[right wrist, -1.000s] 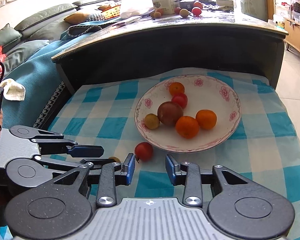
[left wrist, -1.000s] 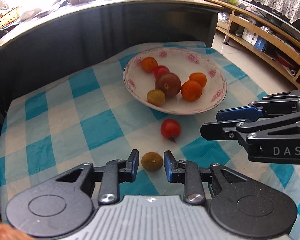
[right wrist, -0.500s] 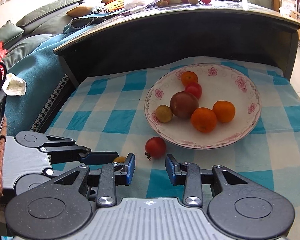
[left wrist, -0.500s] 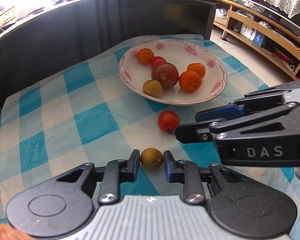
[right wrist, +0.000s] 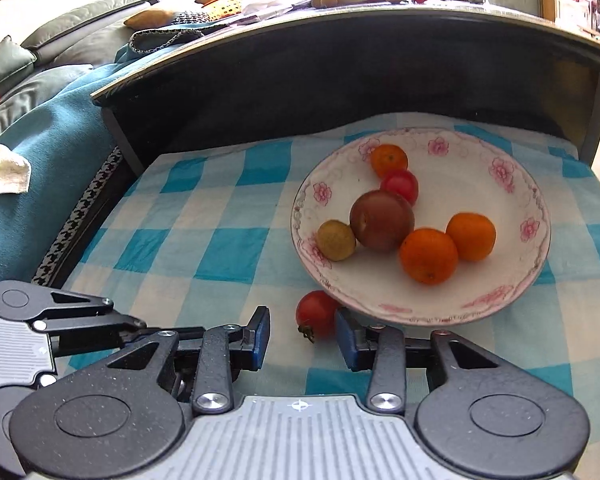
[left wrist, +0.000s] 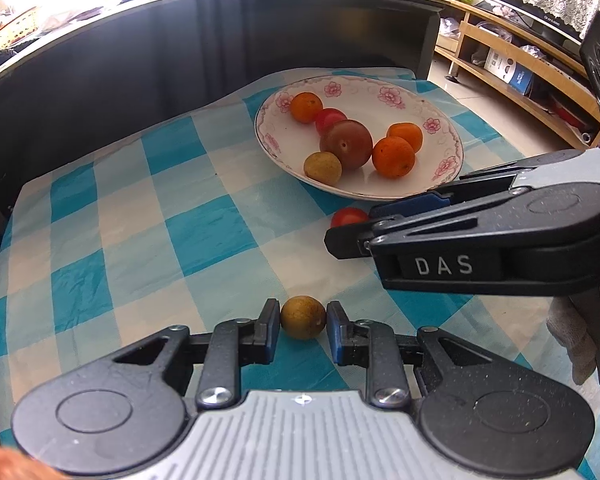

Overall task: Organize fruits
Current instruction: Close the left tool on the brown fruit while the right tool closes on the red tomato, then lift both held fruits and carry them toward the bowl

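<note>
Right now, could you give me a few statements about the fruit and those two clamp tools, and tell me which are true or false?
1. Six fruits lie in the flowered plate. True.
2. The red tomato sits inside the plate. False: it lies on the checked cloth, beside the rim.
3. The left gripper has the brown fruit between its jaws. True.
4. The right gripper is clamped shut on the tomato. False: its jaws stand open around it.
5. All plated fruits are orange. False: only three are.
</note>
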`<state>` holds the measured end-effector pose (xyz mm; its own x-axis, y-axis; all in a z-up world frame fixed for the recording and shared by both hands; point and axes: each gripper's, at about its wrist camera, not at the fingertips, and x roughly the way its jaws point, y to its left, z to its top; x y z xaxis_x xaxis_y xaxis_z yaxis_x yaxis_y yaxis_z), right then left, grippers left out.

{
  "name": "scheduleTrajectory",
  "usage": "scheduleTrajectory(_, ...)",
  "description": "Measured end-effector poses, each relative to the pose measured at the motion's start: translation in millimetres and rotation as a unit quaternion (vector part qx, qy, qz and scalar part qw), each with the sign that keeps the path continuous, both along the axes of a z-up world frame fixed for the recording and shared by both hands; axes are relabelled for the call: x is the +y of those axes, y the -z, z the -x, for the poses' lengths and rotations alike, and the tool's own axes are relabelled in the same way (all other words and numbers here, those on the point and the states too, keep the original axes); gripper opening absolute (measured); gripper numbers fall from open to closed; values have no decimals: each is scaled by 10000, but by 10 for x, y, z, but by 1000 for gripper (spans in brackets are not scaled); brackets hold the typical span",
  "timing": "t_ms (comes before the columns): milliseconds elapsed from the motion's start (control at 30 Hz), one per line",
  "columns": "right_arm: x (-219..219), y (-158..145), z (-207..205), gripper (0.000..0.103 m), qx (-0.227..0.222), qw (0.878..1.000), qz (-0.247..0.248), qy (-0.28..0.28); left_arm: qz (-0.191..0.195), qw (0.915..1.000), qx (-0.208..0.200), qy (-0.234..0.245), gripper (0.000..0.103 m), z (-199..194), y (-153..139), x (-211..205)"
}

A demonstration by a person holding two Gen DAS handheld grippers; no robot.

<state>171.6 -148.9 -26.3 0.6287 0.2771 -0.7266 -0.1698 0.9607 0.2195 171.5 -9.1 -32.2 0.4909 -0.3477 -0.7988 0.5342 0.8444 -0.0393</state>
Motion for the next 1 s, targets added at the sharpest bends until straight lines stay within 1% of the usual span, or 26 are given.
scheduleTrajectory(133, 13, 44, -15, 34, 16, 9997, 195, 136, -6, 10000, -10, -13, 35, 1, -3, 1)
scheduleTrajectory(233, -30, 87, -44, 34, 80, 9994, 181, 286, -6, 10000, -14, -19, 35, 5, -4, 2)
scheduleTrajectory(300, -61, 111, -62, 32, 99, 9992, 93, 372, -6, 10000, -15, -17, 35, 5, -6, 3)
scheduleTrajectory(367, -53, 115, -69, 31, 104, 9992, 119, 379, -7, 10000, -19, -13, 35, 8, -6, 3)
scheduleTrajectory(433, -38, 117, -57, 28, 74, 9991, 232, 354, -14, 10000, -28, -1, 35, 11, -6, 4)
scheduleTrajectory(467, -46, 117, -53, 24, 78, 9991, 252, 340, -19, 10000, -28, 3, 35, 13, -7, 4)
scheduleTrajectory(567, -91, 91, -13, 21, 125, 9993, 187, 286, -15, 10000, -3, 48, 35, 24, -13, 2)
scheduleTrajectory(833, -199, -93, 461, 20, 171, 9993, 314, 148, 64, 9996, -1, 270, 35, 166, -92, -41)
scheduleTrajectory(1000, -263, -102, 765, 20, 404, 9979, 515, 25, 162, 9990, 126, 395, 35, 306, -121, -99)
